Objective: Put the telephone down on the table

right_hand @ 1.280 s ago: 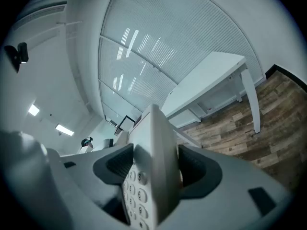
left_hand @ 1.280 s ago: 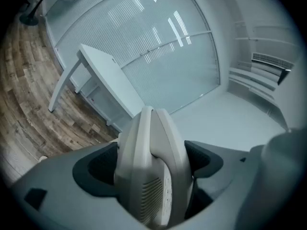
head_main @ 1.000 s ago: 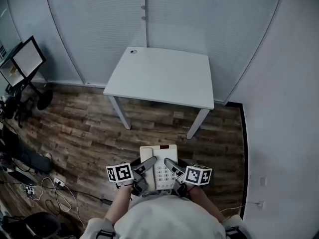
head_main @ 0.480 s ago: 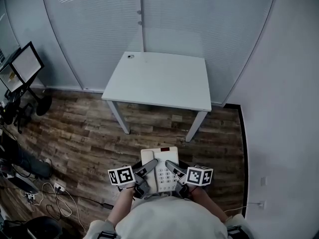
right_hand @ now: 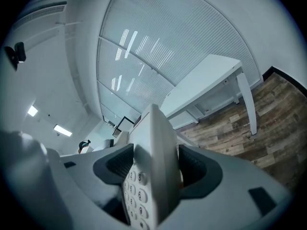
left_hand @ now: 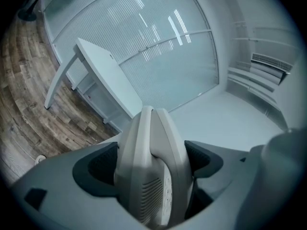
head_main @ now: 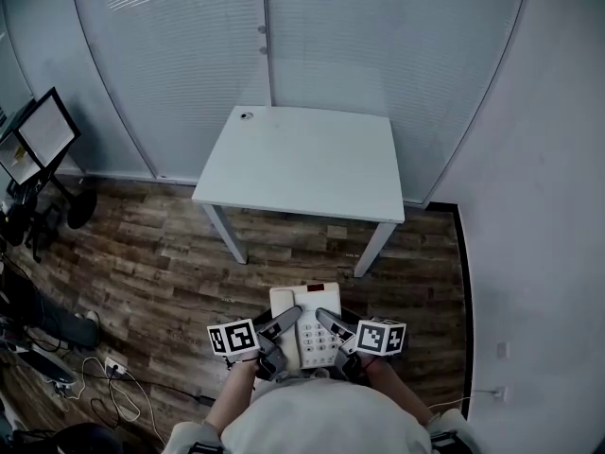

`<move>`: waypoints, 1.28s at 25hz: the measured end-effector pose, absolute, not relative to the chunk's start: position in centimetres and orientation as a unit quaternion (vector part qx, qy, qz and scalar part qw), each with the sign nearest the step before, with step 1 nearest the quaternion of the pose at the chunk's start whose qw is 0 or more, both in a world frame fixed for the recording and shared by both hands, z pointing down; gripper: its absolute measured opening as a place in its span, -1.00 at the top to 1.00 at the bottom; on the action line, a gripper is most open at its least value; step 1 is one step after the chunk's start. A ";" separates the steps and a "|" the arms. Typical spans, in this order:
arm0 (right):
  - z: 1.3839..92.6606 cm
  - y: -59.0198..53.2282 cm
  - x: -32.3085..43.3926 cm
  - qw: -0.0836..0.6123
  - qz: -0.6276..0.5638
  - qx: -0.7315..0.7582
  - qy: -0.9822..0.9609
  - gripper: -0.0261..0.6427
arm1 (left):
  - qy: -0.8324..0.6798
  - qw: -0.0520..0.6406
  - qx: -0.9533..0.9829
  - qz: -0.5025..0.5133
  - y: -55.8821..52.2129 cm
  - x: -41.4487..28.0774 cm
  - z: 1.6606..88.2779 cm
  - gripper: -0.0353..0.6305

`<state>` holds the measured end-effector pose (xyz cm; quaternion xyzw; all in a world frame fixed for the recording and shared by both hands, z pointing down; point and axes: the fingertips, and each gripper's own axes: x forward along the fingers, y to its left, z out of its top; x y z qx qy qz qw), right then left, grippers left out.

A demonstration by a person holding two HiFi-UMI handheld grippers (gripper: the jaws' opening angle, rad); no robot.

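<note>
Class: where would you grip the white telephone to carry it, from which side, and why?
Grip the telephone by its long side edges, one gripper from each side, as the left gripper and right gripper do. It is a flat slab; its thin edges fit between the jaws, and two holds should keep it level.

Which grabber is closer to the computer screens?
Left. The left gripper clamps the left edge of the telephone, on the same side as the computer screens. The right gripper clamps the opposite edge, farther from them.

White telephone [head_main: 305, 329], white table [head_main: 302, 164]
</note>
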<state>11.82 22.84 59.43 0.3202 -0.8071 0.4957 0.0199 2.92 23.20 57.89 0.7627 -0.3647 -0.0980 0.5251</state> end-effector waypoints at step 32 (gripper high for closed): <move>58.3 6.0 1.3 0.011 0.490 0.348 -0.799 0.04 | -0.333 0.524 0.778 -0.097 5.9 -7.7 57.0 -0.36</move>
